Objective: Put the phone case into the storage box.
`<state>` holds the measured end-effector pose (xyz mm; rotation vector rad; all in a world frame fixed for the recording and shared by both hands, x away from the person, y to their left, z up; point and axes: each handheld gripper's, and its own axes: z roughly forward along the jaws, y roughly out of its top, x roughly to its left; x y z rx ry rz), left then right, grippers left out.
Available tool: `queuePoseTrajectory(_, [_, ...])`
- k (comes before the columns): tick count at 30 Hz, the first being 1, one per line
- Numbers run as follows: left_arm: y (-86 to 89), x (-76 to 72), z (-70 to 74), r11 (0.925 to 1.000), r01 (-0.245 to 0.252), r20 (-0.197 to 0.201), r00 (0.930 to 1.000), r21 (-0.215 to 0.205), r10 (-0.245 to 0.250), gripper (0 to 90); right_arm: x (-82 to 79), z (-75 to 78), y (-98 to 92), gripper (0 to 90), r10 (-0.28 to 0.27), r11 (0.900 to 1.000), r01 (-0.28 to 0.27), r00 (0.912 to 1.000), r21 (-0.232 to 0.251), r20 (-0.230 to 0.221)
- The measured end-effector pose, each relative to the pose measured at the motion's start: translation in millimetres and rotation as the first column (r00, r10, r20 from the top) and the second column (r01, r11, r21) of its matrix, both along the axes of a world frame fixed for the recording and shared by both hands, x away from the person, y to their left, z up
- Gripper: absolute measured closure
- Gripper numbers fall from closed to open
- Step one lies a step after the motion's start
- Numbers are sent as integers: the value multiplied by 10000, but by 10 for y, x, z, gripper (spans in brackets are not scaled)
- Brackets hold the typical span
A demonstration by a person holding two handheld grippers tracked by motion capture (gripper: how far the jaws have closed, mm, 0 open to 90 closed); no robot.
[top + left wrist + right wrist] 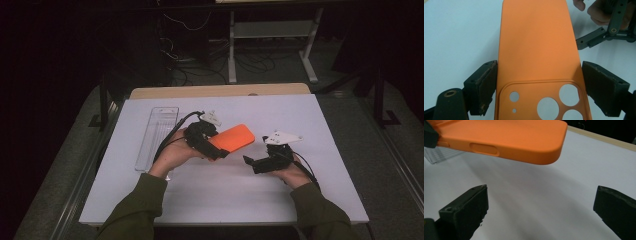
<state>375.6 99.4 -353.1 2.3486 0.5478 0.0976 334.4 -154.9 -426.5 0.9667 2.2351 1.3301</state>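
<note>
— Where was the orange phone case (234, 138)?
— Up off the white table (225, 195). The left gripper (216, 151) had its jaws squeezed on the camera-hole end.
— And the right gripper (248, 160)?
— Just beside the case's free end, jaws wide apart, holding nothing.

Olive-green sleeves are worn on both forearms. Each black claw, left (216, 150) and right (248, 161), is topped by a grey three-cornered plate, with a black cable trailed behind. Dark worn pads (487, 82) are fitted inside the jaws.
</note>
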Motion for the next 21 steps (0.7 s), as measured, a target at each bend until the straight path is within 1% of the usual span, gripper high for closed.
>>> queuePoseTrajectory(1, [4, 3, 2, 10000, 19, 2, 10000, 28, -19, 157, -9, -3, 9, 0, -17, 10000, 17, 10000, -37, -38])
queuePoseTrajectory(2, [9, 8, 6, 9999, 84, 14, 10000, 87, -84, 157, -14, -5, 11, 0, 24, 9999, -24, 10000, -101, 20])
queuePoseTrajectory(3, [11, 8, 5, 9999, 56, -10, 10000, 87, -55, 157, -24, -6, 17, 0, 7, 9998, -6, 10000, -212, 52])
queuePoseTrajectory(4, [11, 8, 5, 9999, 56, -10, 10000, 87, -55, 157, -24, -6, 17, 0, 7, 9998, -6, 10000, -212, 52])
queuePoseTrajectory(5, [12, 9, 9, 9998, 90, -40, 10000, 160, -89, 157, -26, -11, 22, 0, 34, 9994, -27, 9998, -335, 207])
queuePoseTrajectory(6, [12, 12, 11, 9997, 136, -13, 9999, 205, -136, 157, -30, -12, 22, 0, 44, 9991, -33, 9996, -426, 263])
queuePoseTrajectory(7, [3, 7, 5, 9999, 65, -25, 10000, 114, -65, 157, -37, -12, 27, 0, 47, 9987, -31, 9995, -510, 311])
queuePoseTrajectory(8, [3, 7, 5, 9999, 65, -25, 10000, 114, -65, 157, -37, -12, 27, 0, 47, 9987, -31, 9995, -510, 311])
queuePoseTrajectory(9, [1, 9, 6, 9997, 145, -26, 9999, 187, -144, 157, -46, -16, 31, 0, 83, 9966, -42, 9988, -827, 489])
queuePoseTrajectory(10, [1, 9, 6, 9997, 145, -26, 9999, 187, -144, 157, -46, -16, 31, 0, 83, 9966, -42, 9988, -827, 489])
queuePoseTrajectory(11, [-2, 8, 3, 9997, 129, -54, 9999, 185, -128, 157, -53, -16, 36, 0, 144, 9948, -77, 9978, -1018, 651])
queuePoseTrajectory(13, [-10, 5, -2, 9999, 79, -89, 9999, 124, -78, 157, -61, -17, 45, 0, 106, 9944, -30, 9973, -1061, 721])
queuePoseTrajectory(14, [-5, 8, 2, 9996, 163, -67, 9998, 233, -161, 157, -66, -14, 50, 0, 118, 9929, -23, 9968, -1192, 795])
queuePoseTrajectory(16, [-5, 6, 1, 9996, 169, -74, 9998, 228, -167, 157, -74, -6, 53, 0, 145, 9915, -13, 9948, -1301, 1005])
queuePoseTrajectory(18, [-4, 4, -1, 9997, 133, -32, 9999, 214, -132, 157, -82, -5, 58, 0, 120, 9911, 19, 9945, -1333, 1036])
queuePoseTrajectory(21, [1, 3, 8, 9995, 190, -1, 9998, 254, -190, 157, -89, 2, 56, 0, 122, 9888, 69, 9919, -1493, 1266])
